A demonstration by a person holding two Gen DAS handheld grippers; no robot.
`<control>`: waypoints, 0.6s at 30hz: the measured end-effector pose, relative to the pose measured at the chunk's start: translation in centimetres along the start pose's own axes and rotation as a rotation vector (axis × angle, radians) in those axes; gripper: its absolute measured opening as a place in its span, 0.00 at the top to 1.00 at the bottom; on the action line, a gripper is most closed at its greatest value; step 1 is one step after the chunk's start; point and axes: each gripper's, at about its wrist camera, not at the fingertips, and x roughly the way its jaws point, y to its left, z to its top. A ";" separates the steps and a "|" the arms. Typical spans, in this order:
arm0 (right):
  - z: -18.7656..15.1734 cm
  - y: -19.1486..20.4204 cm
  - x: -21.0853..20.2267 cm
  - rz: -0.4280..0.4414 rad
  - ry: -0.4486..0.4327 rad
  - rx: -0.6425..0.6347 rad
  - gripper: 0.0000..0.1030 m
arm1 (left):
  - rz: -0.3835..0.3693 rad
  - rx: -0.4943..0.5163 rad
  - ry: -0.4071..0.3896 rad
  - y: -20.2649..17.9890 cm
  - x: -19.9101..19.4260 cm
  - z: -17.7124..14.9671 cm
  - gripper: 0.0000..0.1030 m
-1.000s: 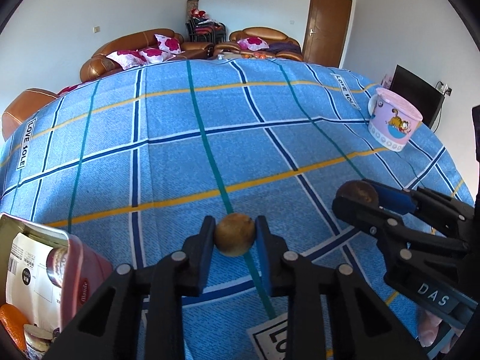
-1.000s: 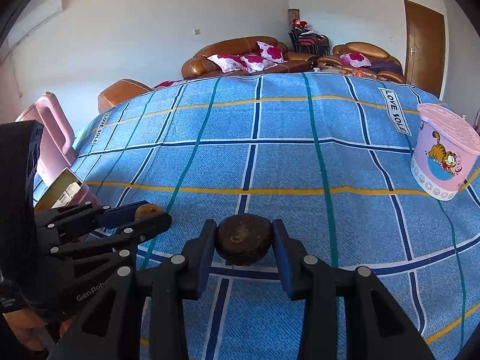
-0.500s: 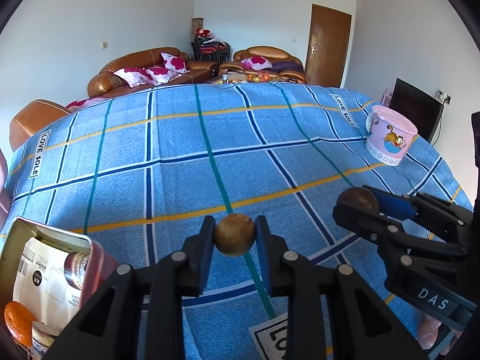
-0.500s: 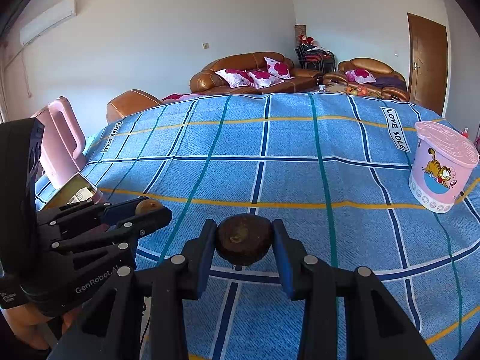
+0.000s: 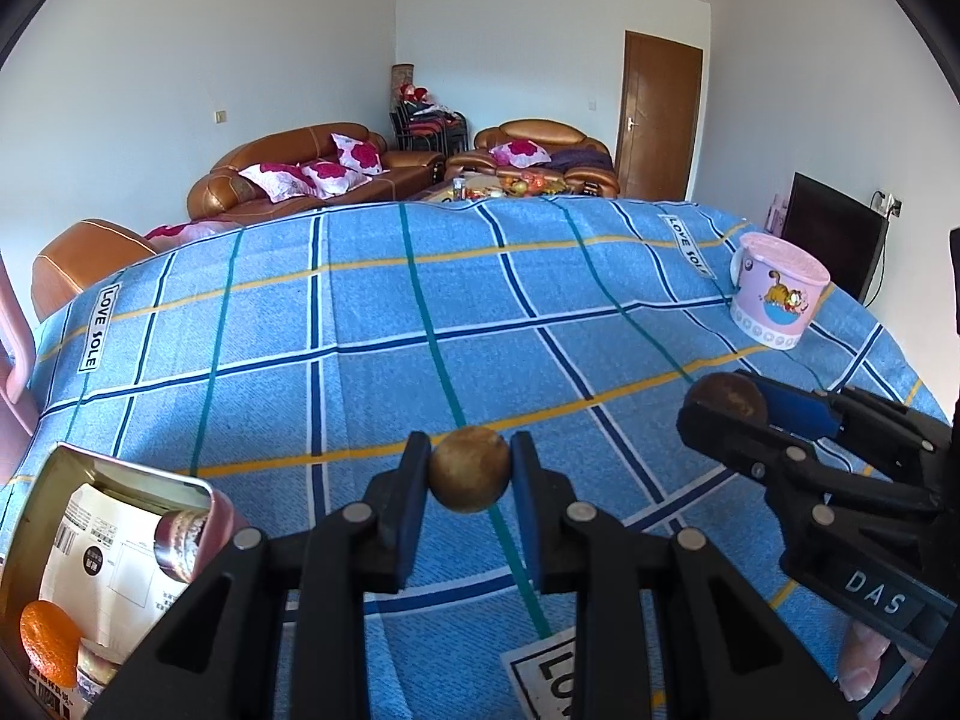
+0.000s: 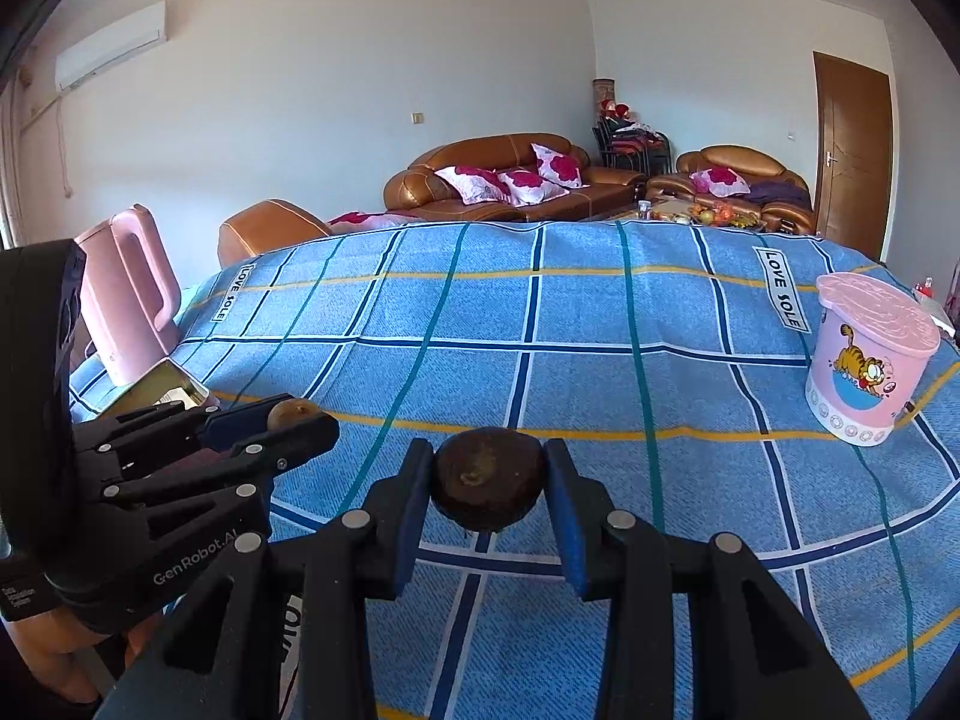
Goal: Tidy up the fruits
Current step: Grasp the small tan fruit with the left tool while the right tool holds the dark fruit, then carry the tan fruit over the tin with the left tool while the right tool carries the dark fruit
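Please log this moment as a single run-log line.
left gripper: shut on small brown fruit | right gripper: shut on dark brown fruit | both above blue tablecloth | open tin: holds orange

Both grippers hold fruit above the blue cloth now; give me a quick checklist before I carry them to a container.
1. Left gripper shut on the small tan fruit: ok.
2. Right gripper shut on the dark brown fruit: ok.
3. Grippers apart, not touching: ok.
4. Open tin box near the left gripper, orange inside, free room: cannot tell.
5. Pink Garfield tub lid on: not ok for dropping in.
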 end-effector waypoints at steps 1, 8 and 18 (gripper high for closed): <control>0.0 0.0 -0.1 0.000 -0.005 -0.001 0.62 | 0.001 0.002 -0.006 0.0 -0.1 0.0 0.73; -0.1 0.2 -0.5 -0.007 -0.029 -0.012 0.62 | 0.014 0.012 -0.046 -0.2 -0.9 -0.1 0.73; -0.2 0.3 -1.4 -0.021 -0.077 -0.025 0.62 | 0.024 0.013 -0.092 -0.2 -1.9 -0.3 0.73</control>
